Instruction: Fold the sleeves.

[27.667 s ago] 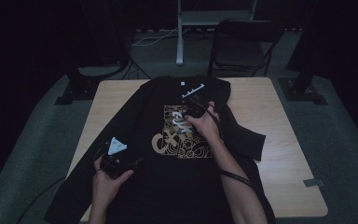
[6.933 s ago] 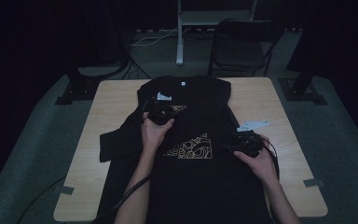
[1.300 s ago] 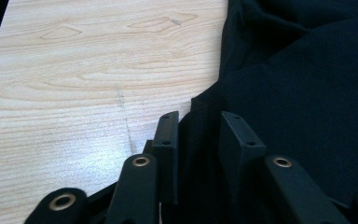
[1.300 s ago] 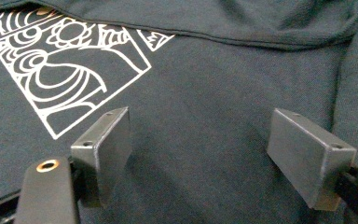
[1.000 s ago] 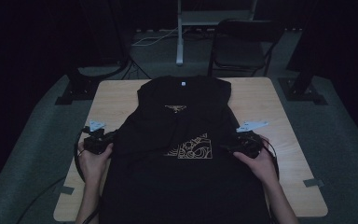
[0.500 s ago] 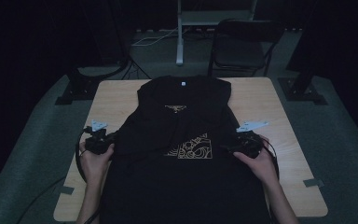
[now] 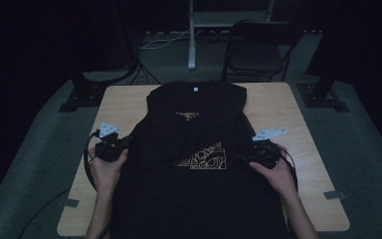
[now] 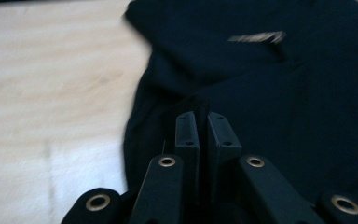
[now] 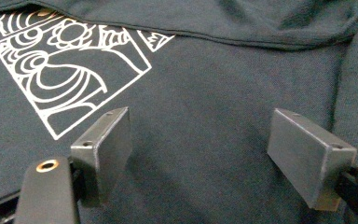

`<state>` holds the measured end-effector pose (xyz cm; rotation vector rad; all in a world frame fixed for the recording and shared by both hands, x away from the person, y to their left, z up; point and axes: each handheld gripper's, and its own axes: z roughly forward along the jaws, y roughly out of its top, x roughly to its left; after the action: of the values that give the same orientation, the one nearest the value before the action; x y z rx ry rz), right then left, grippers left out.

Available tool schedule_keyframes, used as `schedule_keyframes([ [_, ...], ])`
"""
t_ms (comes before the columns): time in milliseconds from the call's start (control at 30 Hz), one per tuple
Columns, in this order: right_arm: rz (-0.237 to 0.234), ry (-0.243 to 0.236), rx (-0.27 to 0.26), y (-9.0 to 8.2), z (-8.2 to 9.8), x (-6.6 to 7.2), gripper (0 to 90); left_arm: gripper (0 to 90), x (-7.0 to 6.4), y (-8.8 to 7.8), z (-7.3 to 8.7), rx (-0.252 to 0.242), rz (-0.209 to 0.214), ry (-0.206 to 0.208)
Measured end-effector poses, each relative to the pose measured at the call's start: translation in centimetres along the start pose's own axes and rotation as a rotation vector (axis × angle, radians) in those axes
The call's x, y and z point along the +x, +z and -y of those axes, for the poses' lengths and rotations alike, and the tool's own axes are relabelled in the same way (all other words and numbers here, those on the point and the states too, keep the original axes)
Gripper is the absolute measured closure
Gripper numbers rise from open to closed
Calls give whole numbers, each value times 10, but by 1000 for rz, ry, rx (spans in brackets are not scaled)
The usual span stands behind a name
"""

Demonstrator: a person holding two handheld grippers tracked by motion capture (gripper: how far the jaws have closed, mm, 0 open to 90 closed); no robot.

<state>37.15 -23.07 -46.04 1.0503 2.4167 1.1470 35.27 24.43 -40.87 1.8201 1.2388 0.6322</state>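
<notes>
My left gripper (image 8: 199, 122) has its two flat black jaws pressed nearly together, and a thin pinch of dark cloth stands up between their tips; they have just been drawing closed on it. In the high view that gripper (image 7: 121, 145) sits at the left edge of the black T-shirt (image 7: 199, 184), where the folded side meets the bare wood. My right gripper (image 9: 200, 154) stands wide, its blocky, matt grey jaws well apart, hovering just over smooth knit fabric with nothing between them. From above it (image 7: 248, 153) lies at the shirt's right edge, my right hand (image 7: 278, 172) behind it.

The shirt is spread flat down the middle of the pale wooden table (image 7: 283, 107), collar at the far end, hem running off the near edge. Both sides look folded in, so the outline is a long, narrow rectangle. The cloth is soft and matt, with a stitched seam across the top in the right gripper view. A line-drawn print (image 7: 202, 160) in gold lies on the chest, angular and boxed, with rounded forms inside. A small pale label (image 7: 195, 90) marks the neckline.
</notes>
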Motion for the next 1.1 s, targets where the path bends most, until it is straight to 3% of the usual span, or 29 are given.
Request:
schedule_keyframes([
  [100,-1,2,0,0,0,0,210,853,-11,-3,-9,-17,14,35],
  [267,-2,4,-1,0,0,0,210,852,-21,-2,-14,-36,45,31],
  [500,-6,5,-3,0,0,-1,210,853,-38,1,-21,-44,76,59],
  [667,-18,34,-15,-2,1,-4,211,852,-49,5,-24,-39,113,59],
  [900,14,61,-49,-7,5,-6,227,852,-72,10,-27,-27,156,101],
  [1100,31,77,-58,-9,5,-8,227,848,-92,17,-28,-19,220,139],
])
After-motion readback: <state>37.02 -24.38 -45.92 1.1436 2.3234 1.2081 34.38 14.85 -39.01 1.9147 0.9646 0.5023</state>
